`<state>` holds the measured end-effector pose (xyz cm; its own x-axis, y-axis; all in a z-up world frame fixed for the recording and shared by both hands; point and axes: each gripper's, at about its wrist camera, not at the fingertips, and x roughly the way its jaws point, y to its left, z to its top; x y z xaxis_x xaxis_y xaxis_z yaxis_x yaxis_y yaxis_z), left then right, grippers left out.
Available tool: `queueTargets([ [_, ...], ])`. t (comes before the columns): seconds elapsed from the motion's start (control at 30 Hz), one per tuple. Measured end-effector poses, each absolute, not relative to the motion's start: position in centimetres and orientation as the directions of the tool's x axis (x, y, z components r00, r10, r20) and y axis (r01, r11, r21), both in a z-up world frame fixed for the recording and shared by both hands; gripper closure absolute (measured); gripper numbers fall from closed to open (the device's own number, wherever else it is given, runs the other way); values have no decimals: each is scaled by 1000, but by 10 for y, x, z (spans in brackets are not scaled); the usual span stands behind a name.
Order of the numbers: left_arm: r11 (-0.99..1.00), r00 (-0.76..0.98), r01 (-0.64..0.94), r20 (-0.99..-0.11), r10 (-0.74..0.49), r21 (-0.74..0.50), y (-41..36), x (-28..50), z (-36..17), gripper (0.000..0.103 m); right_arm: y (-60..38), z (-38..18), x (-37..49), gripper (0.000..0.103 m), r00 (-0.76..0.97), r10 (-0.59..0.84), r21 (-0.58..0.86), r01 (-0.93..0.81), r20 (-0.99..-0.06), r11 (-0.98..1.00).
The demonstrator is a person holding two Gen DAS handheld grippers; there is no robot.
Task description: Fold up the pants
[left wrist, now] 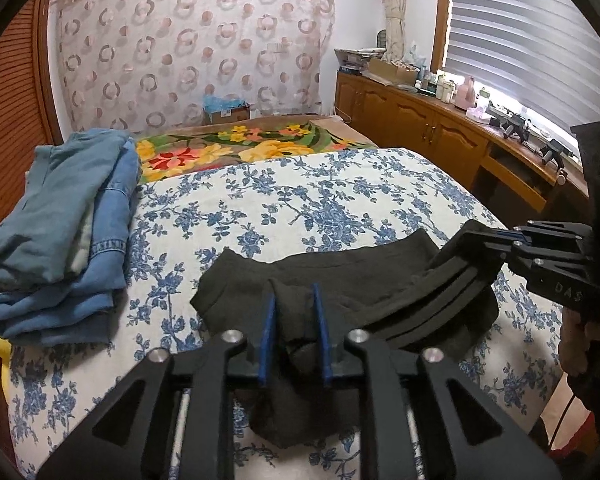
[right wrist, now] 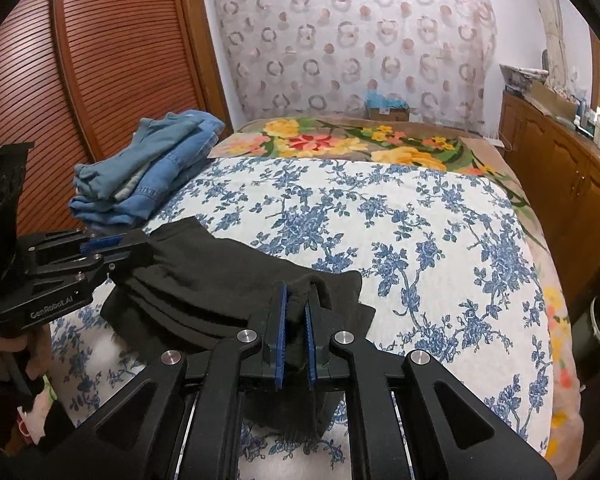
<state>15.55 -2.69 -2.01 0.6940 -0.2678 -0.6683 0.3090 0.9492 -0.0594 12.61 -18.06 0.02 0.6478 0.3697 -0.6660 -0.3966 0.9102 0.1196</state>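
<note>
Black pants [left wrist: 352, 276] lie folded in layers near the front edge of a bed with a blue-flowered sheet [left wrist: 300, 200]. My left gripper [left wrist: 294, 304] is at the pants' left end. Its blue pads stand a little apart, with a loose ridge of black cloth between them. My right gripper [right wrist: 296, 300] is shut on a bunched fold at the right end of the pants [right wrist: 220, 280]. Each gripper shows in the other's view: the right gripper [left wrist: 466, 238] coming in from the right, the left gripper [right wrist: 140, 244] from the left at the pants' far corner.
A stack of folded denim clothes [left wrist: 60, 232] [right wrist: 148, 172] sits at the bed's left side by a slatted wooden door [right wrist: 100, 60]. A bright flowered blanket [left wrist: 260, 148] covers the far end. A wooden cabinet [left wrist: 420, 120] with clutter runs along the right.
</note>
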Motion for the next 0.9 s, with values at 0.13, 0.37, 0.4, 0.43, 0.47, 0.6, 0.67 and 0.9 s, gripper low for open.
queueTargets([
  [0.13,952,704,302,-662,-259,-51,-21,155,-19,62,-180,0,128,95,649,366,116,-395,-666,911],
  [0.37,952,686,301,-680,-258,-57,-13,157,-26,46,-181,3,132,74,670,344,92,-382,-658,920],
  [0.4,951,683,302,-682,-261,-61,-12,156,-27,45,-181,4,132,74,673,343,91,-381,-655,920],
  [0.43,951,679,302,-685,-264,-67,-11,156,-29,45,-182,5,132,73,675,343,92,-379,-654,921],
  [0.47,950,675,303,-687,-268,-74,-9,155,-30,45,-183,6,132,72,676,341,91,-376,-654,922],
  [0.6,950,671,296,-686,-281,-99,-2,149,-32,45,-189,7,123,72,678,338,83,-379,-653,922],
  [0.67,951,668,294,-692,-274,-94,1,146,-33,45,-193,5,118,72,674,337,81,-381,-657,921],
  [0.9,948,667,299,-688,-287,-106,9,129,-33,45,-200,-3,98,71,659,338,71,-397,-672,915],
])
